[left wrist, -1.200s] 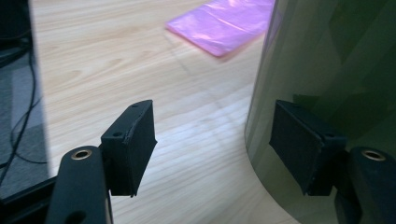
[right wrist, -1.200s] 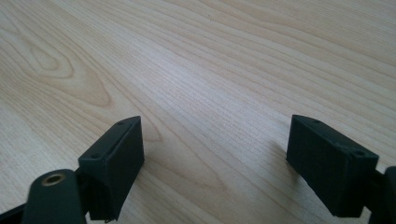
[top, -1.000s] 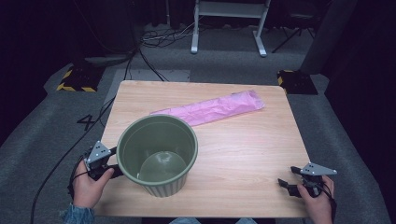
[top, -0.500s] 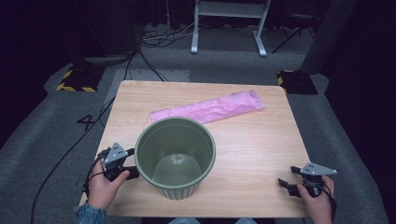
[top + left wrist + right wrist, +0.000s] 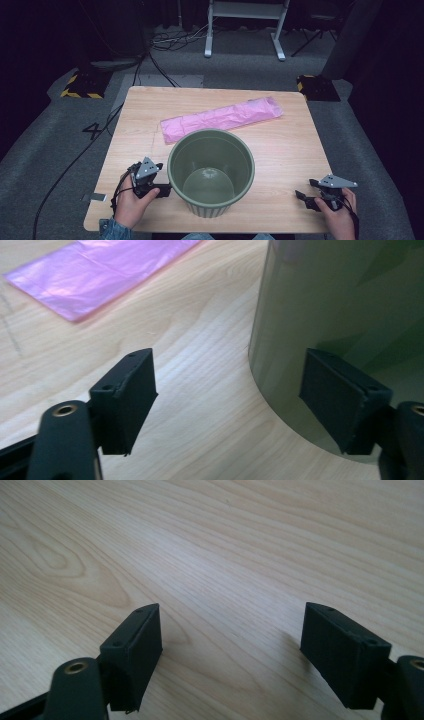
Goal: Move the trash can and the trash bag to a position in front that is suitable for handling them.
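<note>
An olive green bin [image 5: 212, 206] stands upright and empty on the wooden table [image 5: 285, 145], near its front edge. Behind it lies a flat pink plastic bag [image 5: 220, 119]. My left gripper [image 5: 166, 190] is at the bin's left side, open; its jaws have just been opening. In the left gripper view the bin's curved wall [image 5: 350, 305] bulges into the gap [image 5: 227, 400] by the right jaw, unpressed, and the pink bag [image 5: 95, 275] lies beyond. My right gripper [image 5: 301, 197] rests at the front right, open; its jaws have just been closing over bare wood [image 5: 230, 650].
Grey carpet surrounds the table. A white metal stand [image 5: 245, 20] and loose cables [image 5: 165, 42] are behind it. Yellow-and-black striped blocks [image 5: 80, 87] sit at the far left, a dark one [image 5: 315, 85] at the far right. The gripper's cable [image 5: 75, 165] trails off left.
The bin has slid right along the front of the table, from its left part to the middle, with my left hand following beside it. The right hand has stayed put.
</note>
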{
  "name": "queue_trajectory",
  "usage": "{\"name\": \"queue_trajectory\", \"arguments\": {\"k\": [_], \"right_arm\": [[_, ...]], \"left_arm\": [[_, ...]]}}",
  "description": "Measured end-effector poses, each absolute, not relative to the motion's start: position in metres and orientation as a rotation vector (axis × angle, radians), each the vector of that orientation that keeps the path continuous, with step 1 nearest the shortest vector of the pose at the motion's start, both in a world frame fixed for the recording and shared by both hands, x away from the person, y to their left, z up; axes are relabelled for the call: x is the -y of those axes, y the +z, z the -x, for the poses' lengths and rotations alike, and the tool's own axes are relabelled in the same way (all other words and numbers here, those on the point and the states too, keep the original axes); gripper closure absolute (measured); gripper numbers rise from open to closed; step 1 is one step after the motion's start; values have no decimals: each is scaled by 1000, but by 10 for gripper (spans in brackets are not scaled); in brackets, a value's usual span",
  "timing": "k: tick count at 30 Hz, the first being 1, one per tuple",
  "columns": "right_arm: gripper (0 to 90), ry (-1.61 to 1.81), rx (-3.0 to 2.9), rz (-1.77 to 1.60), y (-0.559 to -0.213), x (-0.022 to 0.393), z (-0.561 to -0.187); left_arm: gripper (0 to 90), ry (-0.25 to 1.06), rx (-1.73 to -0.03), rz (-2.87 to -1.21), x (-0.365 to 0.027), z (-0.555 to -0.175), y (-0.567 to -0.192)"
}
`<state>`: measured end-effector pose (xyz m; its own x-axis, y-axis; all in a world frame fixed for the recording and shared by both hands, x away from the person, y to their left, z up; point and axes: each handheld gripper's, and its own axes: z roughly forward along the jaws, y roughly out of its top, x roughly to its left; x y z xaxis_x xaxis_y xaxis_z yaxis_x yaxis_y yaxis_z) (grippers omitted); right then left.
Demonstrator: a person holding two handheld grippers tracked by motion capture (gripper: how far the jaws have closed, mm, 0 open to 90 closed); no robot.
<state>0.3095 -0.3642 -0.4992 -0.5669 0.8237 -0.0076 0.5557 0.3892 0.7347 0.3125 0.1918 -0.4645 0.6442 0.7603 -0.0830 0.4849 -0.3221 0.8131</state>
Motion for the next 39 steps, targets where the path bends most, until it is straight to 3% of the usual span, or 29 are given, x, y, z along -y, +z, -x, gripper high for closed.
{"name": "queue_trajectory", "arguments": {"k": [9,23,39], "right_arm": [[206,1113,-2289,-1131,-482,331,-301],[235,1176,-2358,-968,-476,282,-287],[261,1191,-2242,-1011,-468,283,-294]], "left_arm": [[185,399,-987,-1967,-169,-308,-470],[226,371,-951,-1968,-133,-308,-472],[270,393,-869,-2033,-106,-313,-467]]}}
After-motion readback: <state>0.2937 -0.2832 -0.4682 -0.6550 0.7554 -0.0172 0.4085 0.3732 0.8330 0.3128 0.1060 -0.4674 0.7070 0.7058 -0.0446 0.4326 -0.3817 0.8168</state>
